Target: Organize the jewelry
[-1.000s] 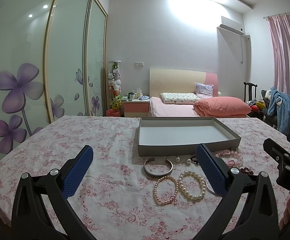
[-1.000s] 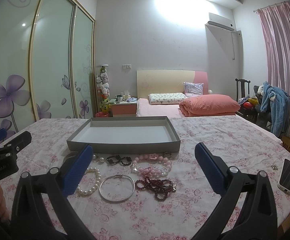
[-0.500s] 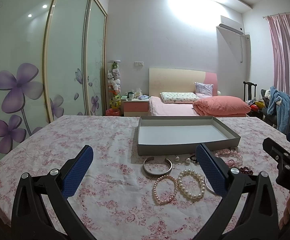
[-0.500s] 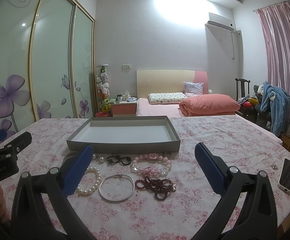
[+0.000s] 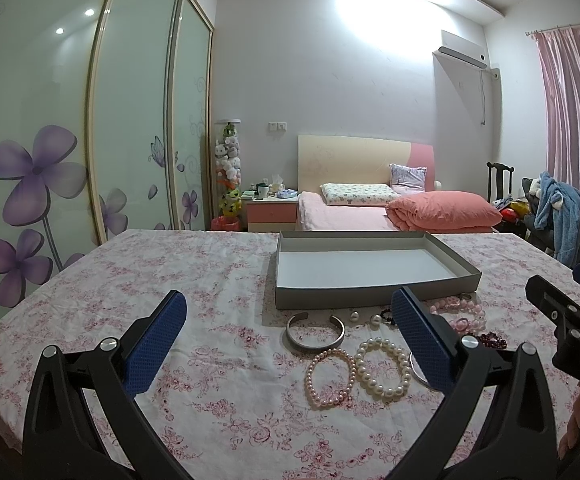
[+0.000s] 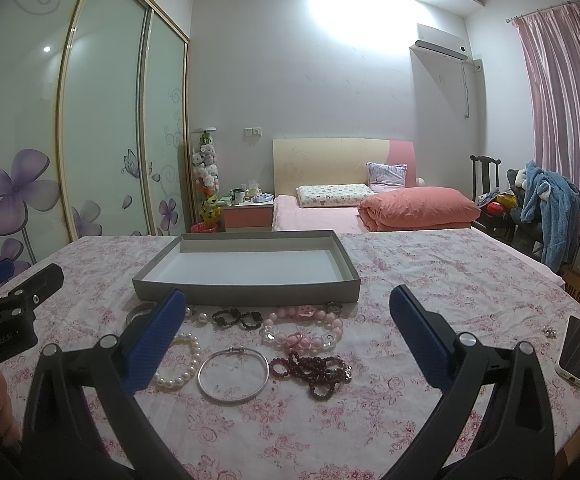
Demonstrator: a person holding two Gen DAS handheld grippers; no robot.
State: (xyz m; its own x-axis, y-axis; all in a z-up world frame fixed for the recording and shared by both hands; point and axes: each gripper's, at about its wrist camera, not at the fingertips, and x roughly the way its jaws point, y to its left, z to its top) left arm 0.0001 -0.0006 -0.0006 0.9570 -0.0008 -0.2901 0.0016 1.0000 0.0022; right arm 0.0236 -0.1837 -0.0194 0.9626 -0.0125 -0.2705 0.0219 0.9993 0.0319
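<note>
An empty grey tray [image 5: 374, 293] [image 6: 245, 291] stands on the floral tablecloth. In front of it lie a silver cuff [image 5: 316, 333], a pink pearl bracelet [image 5: 330, 378], a white pearl bracelet [image 5: 384, 368] [image 6: 181, 360], a thin silver bangle [image 6: 233, 376], a dark red bead strand [image 6: 314, 372], a pink bead bracelet [image 6: 304, 330] and a black bead bracelet [image 6: 237, 319]. My left gripper [image 5: 287, 322] is open above the cloth, nothing between its blue pads. My right gripper [image 6: 287, 322] is open too, held above the bangle and beads.
A phone [image 6: 576, 348] lies near the table's right edge, with a small trinket [image 6: 548, 332] beside it. Behind the table are a bed [image 6: 370, 208], a chair with clothes [image 6: 546, 208] and sliding wardrobe doors [image 5: 89, 140].
Both grippers stay open and almost still; the views have barely shifted.
</note>
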